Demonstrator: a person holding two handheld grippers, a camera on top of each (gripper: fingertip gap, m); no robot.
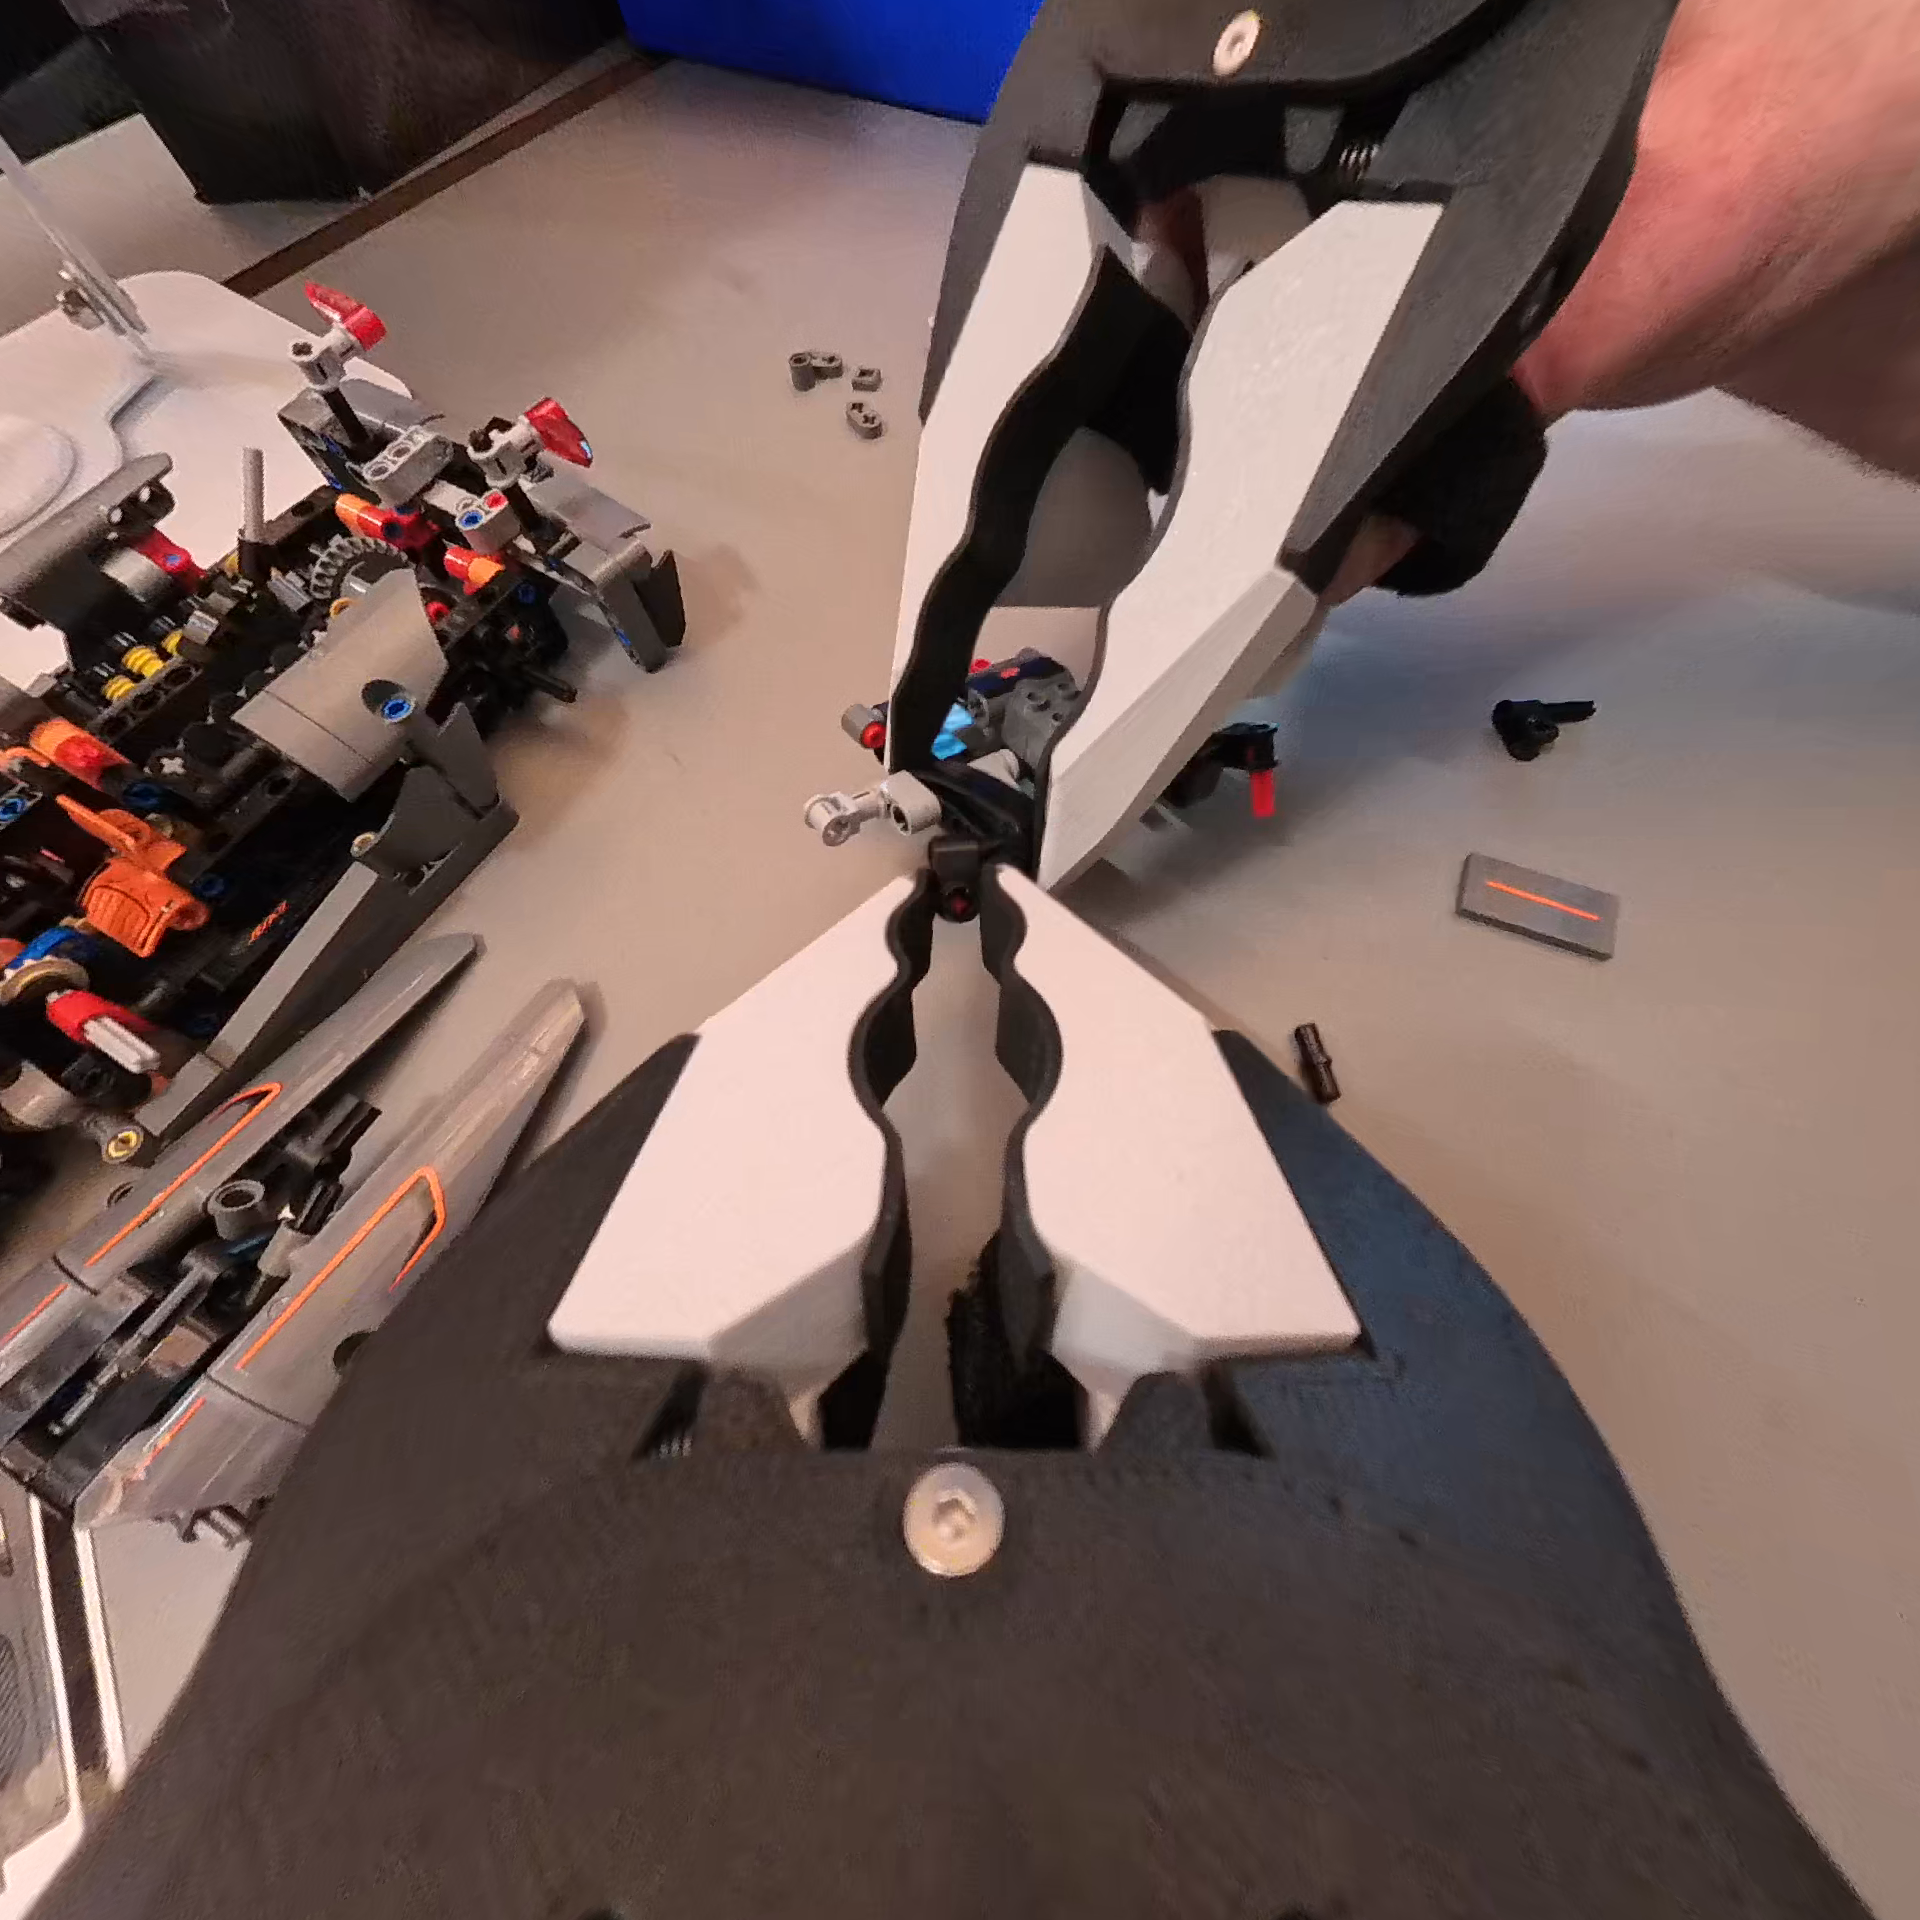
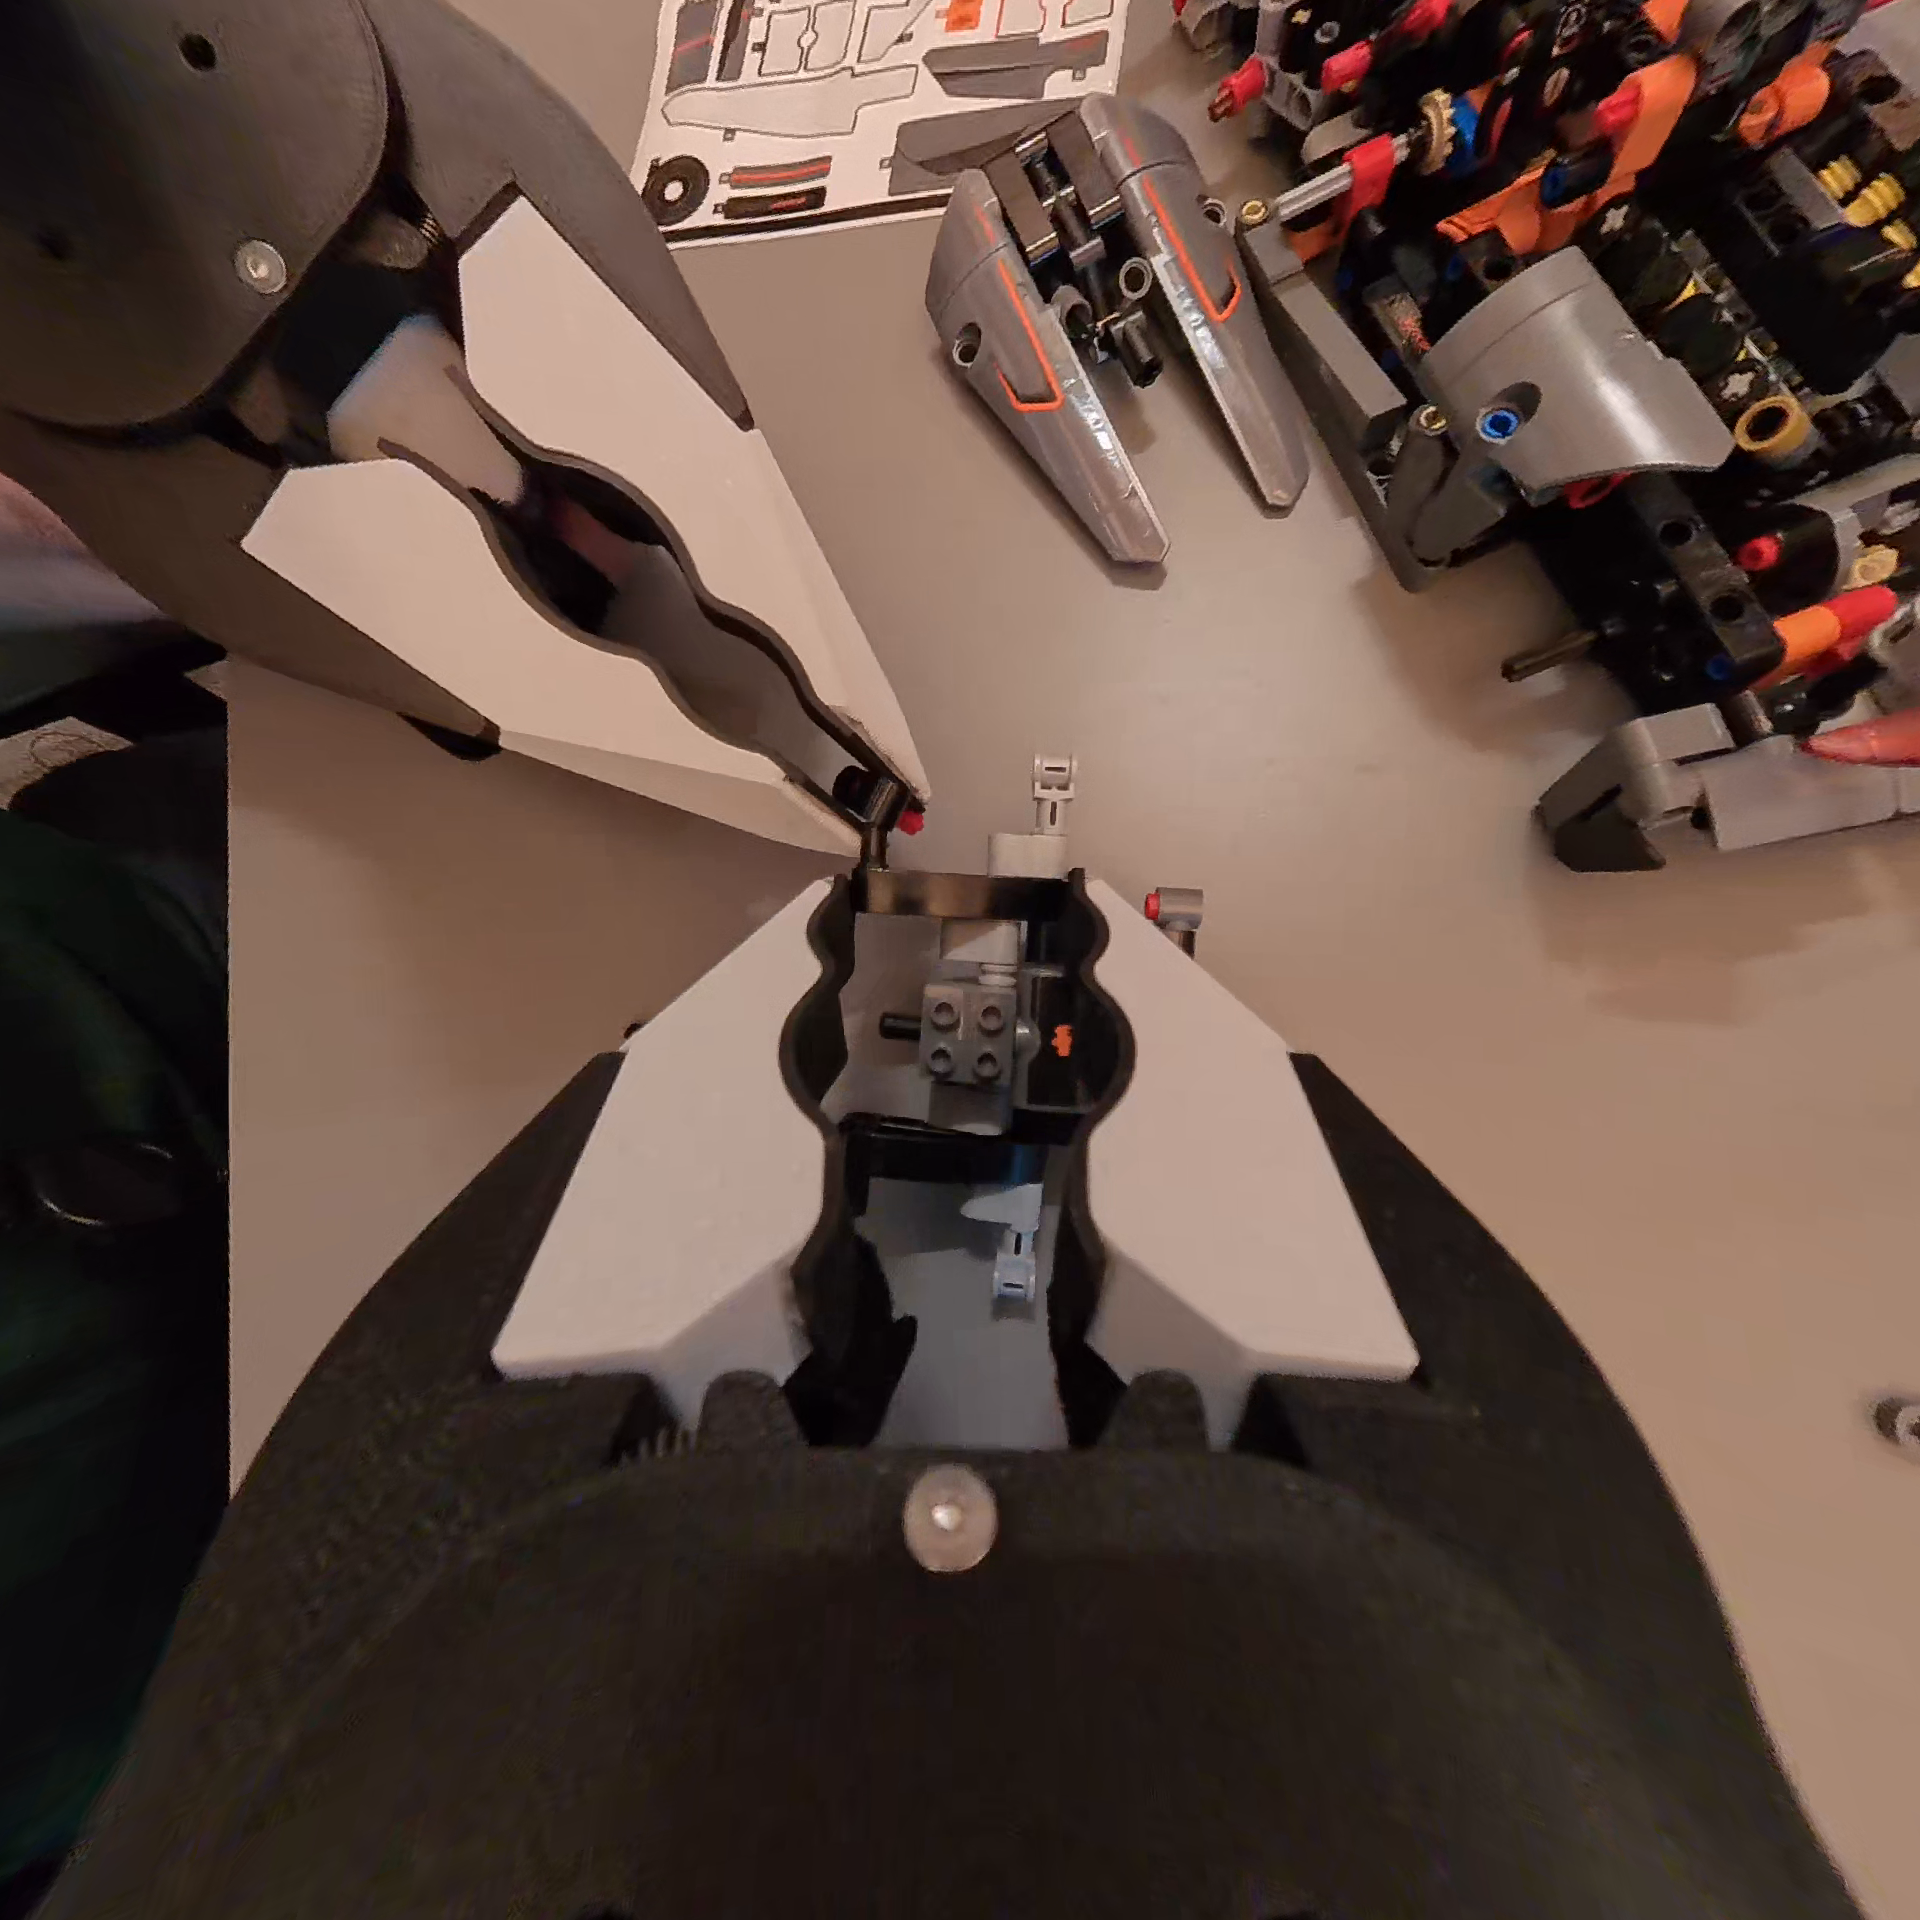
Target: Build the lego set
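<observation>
My left gripper (image 1: 958,883) is shut on a small black connector with a red pin (image 1: 956,881); it also shows in the right wrist view (image 2: 878,800). My right gripper (image 2: 966,894) is shut on a small black and grey sub-assembly (image 2: 971,1029), held just above the table; it also shows in the left wrist view (image 1: 1013,717). The connector touches the sub-assembly's front corner. The big lego vehicle chassis (image 1: 260,665) stands at the left, and in the right wrist view (image 2: 1662,416) at the upper right.
A grey nose panel with orange stripes (image 1: 312,1236) lies beside the chassis. A sticker sheet (image 2: 883,104) lies at the top. Loose parts lie on the table: grey connectors (image 1: 842,384), a flat grey tile (image 1: 1538,904), black pins (image 1: 1314,1060). A blue bin (image 1: 831,42) stands far back. Left and right tips are no more than a few centimetres apart.
</observation>
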